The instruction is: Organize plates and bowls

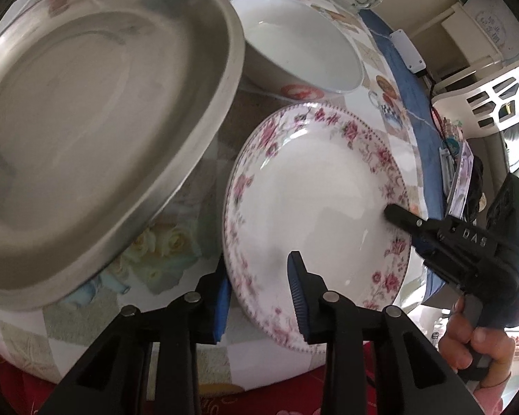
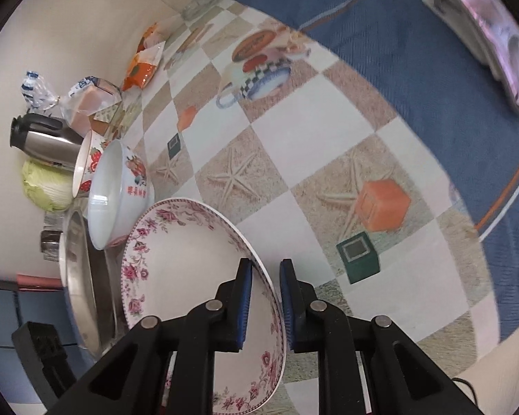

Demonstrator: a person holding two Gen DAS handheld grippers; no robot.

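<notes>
A white plate with a pink floral rim (image 1: pixel 311 190) (image 2: pixel 187 276) is held tilted over the checked tablecloth (image 2: pixel 294 145). My left gripper (image 1: pixel 259 259) is shut on its near rim, one blue pad under the edge and one on the inner face. My right gripper (image 2: pixel 265 263) (image 1: pixel 398 218) is shut on the opposite rim, with the edge pinched between its pads. A large steel plate (image 1: pixel 97 131) (image 2: pixel 76 294) lies just left of the floral plate. Behind them stands a white bowl (image 1: pixel 301 52) (image 2: pixel 110 190) with red print, and a strawberry-patterned bowl (image 2: pixel 88 162) sits beyond it.
A steel kettle (image 2: pixel 45 138), a cabbage (image 2: pixel 46 186), bagged bread (image 2: pixel 90 100) and an orange packet (image 2: pixel 142 65) line the wall. A blue cloth (image 2: pixel 415 52) covers the table's far side. A person's hand (image 1: pixel 477 346) grips the right handle; a white basket (image 1: pixel 494 100) stands beyond.
</notes>
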